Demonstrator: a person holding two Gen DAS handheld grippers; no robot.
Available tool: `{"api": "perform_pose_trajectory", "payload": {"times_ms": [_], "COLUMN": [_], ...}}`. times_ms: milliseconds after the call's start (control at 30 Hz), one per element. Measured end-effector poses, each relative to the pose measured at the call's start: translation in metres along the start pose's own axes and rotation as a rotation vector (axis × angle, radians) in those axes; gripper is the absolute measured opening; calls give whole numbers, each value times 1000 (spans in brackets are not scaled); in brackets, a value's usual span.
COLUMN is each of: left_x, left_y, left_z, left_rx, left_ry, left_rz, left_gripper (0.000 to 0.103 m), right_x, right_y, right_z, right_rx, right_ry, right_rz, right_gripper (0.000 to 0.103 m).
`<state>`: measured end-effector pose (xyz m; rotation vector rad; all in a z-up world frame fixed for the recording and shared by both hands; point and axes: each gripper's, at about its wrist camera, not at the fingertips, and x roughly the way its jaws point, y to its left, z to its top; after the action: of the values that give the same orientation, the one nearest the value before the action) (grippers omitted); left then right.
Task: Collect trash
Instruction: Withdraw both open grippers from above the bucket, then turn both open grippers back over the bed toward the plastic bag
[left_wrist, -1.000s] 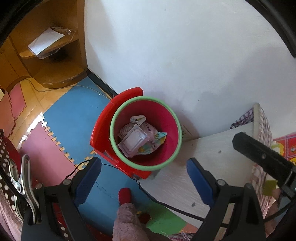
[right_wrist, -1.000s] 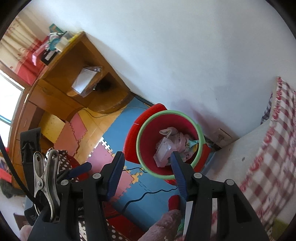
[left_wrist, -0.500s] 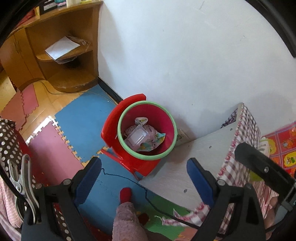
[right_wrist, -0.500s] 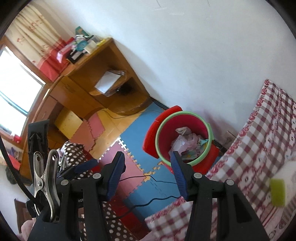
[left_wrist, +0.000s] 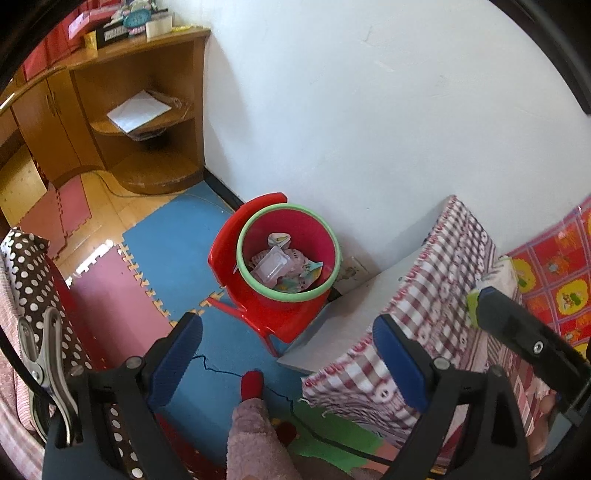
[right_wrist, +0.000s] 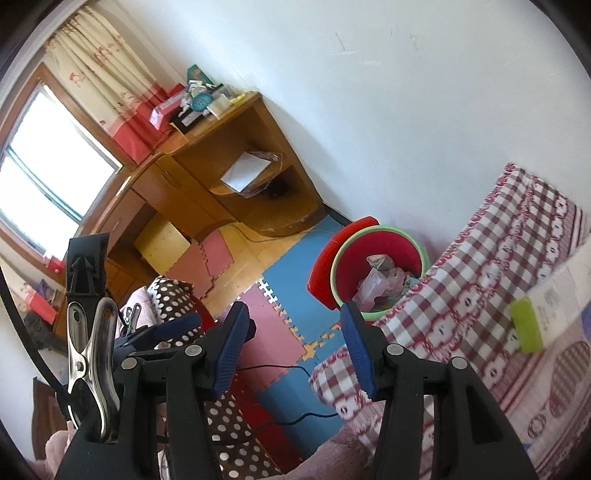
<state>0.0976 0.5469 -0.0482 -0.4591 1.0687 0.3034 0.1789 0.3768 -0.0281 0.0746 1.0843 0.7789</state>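
A: State of the fingers?

B: Left gripper (left_wrist: 286, 360): ribbed blue pads spread wide, nothing between them. Right gripper (right_wrist: 293, 349): pads parted about halfway, also empty.

A: Location of the trash?

B: In the round red bucket (left_wrist: 288, 254) with a green rim, seated on a glossy red plastic chair (left_wrist: 236, 258) against the white wall. Contents: a clear plastic tray (left_wrist: 271, 264), crumpled paper (left_wrist: 279, 239) and printed wrappers.

A: Surroundings?

B: Interlocking foam floor mats (left_wrist: 166, 251), blue and pink; a checked red-and-white cloth (right_wrist: 491, 266) draped over a surface.

A: Obscured items?

B: The cloth's edge cuts off the bucket's near side in the right wrist view. A lime-green block (right_wrist: 526, 325) on the cloth is blurred; type undetermined.
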Motion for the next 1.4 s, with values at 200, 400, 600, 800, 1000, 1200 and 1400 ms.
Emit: {"api": "perform_pose_trajectory", "payload": {"times_ms": [200,400,600,800,1000,1200,1400], "left_x": [-23,-37,-45,-45,-45,-45,-42], "left_y": [-27,-55,-80,-106,-129,-152,-174], "left_z": [-15,-29,-35,-36,-38,-42,-50], "left_rx": [43,84,142,236,323,408,464], "left_ry": [-20,-28,-9,10,38,53,76], "left_rz": [3,-33,-74,-117,-171,-214,-227], "left_gripper": [96,96,96,96,96,96,96], "right_x": [-38,-71,-96,-116,-133,-148,-166], "right_y": [-5,-13,-20,-29,-35,-45,-54], "right_z": [-18,-32,-42,-51,-61,-73,-85], "right_rx": [-9,-7,29,61,105,165,201], "right_ry": [-36,-69,-96,-129,-165,-206,-244], "right_rz": [4,-12,-42,-87,-141,-179,-215], "right_gripper": [53,53,53,53,53,53,53]}}
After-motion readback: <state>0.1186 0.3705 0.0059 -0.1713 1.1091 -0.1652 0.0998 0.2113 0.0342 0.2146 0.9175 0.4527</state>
